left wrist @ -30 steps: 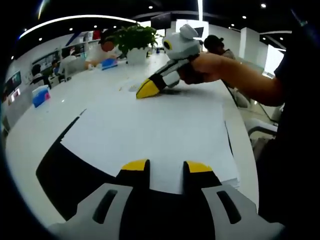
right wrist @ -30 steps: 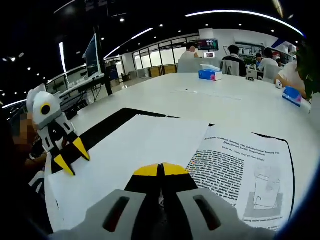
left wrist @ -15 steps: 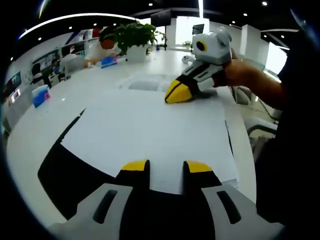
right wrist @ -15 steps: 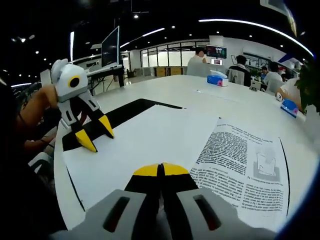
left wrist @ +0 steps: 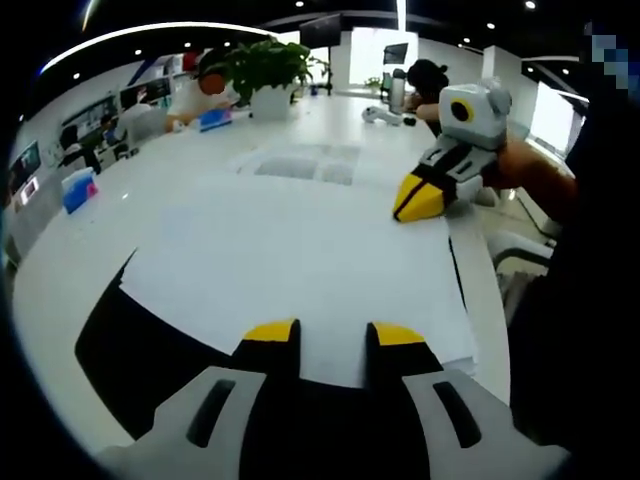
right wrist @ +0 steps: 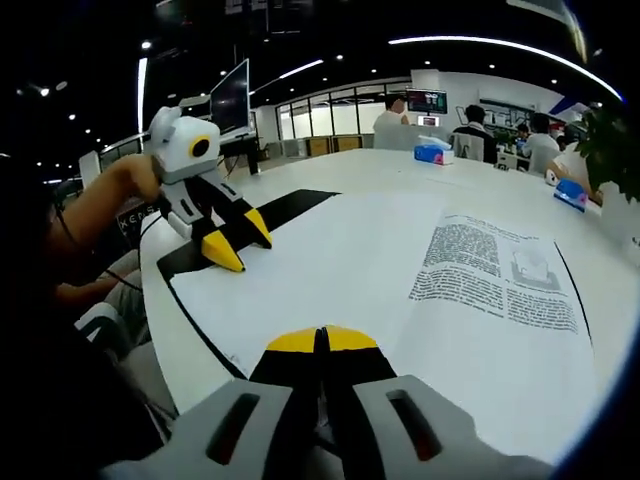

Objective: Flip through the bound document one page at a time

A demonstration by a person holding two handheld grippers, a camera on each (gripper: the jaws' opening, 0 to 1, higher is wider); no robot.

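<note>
Document [right wrist: 420, 300] lies flat and open on the white worktop [right wrist: 400, 175], printed page far side; left hand-held gripper [left wrist: 335, 335] gapes over a blank page, right hand-held gripper [right wrist: 322, 340] pinched closed, potted plant [left wrist: 262, 75] beyond.

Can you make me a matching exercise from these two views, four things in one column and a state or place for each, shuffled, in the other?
Things:
1. left gripper
2. right gripper
3. potted plant
4. printed page

States or places:
A. jaws shut together
B. lying flat, text and a figure facing up
C. jaws open, apart over the blank page
D. standing at the far end of the white table

Pairs: 1-C, 2-A, 3-D, 4-B
</note>
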